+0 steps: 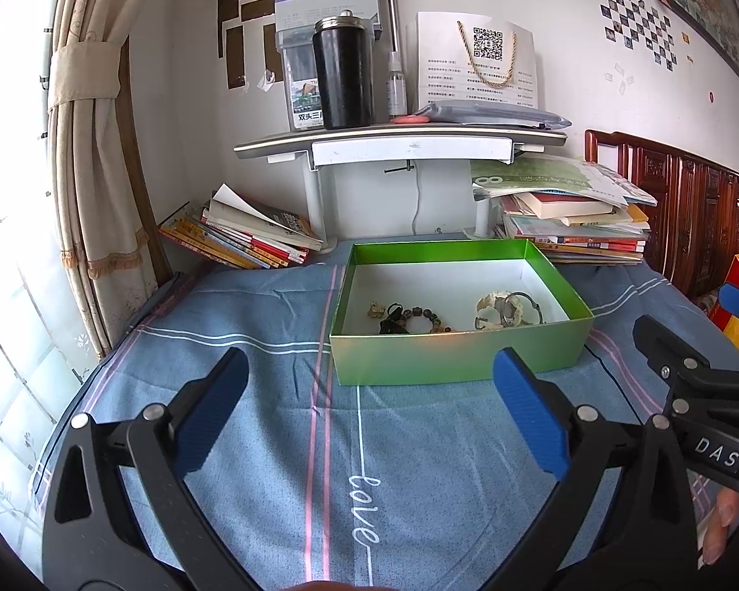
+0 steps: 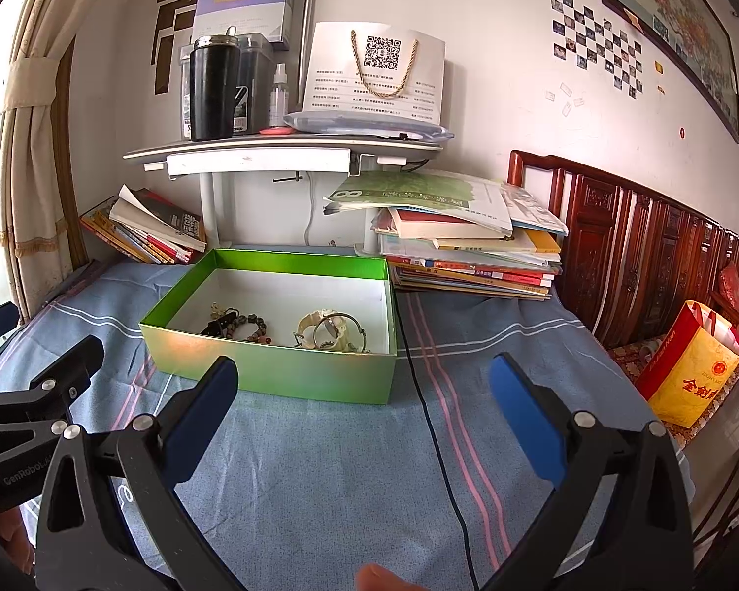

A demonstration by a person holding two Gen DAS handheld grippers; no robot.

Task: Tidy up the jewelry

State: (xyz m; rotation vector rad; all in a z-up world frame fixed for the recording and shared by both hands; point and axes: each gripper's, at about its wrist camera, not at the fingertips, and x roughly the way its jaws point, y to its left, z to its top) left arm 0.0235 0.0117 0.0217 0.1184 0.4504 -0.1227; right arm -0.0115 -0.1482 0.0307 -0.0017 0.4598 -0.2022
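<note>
The jewelry lies inside the open green cardboard box with a white floor (image 1: 460, 354): a dark beaded bracelet (image 1: 426, 320) toward its left, and a pale cream bangle tangled with a thin metal hoop bracelet (image 1: 507, 310) toward its right. Our left gripper (image 1: 369, 413) and right gripper (image 2: 362, 411) both hang spread and empty over the blue striped cloth (image 1: 271, 443), short of the box. To reach cleanly, we judge it best to come down over the near wall and close on one piece only.
</note>
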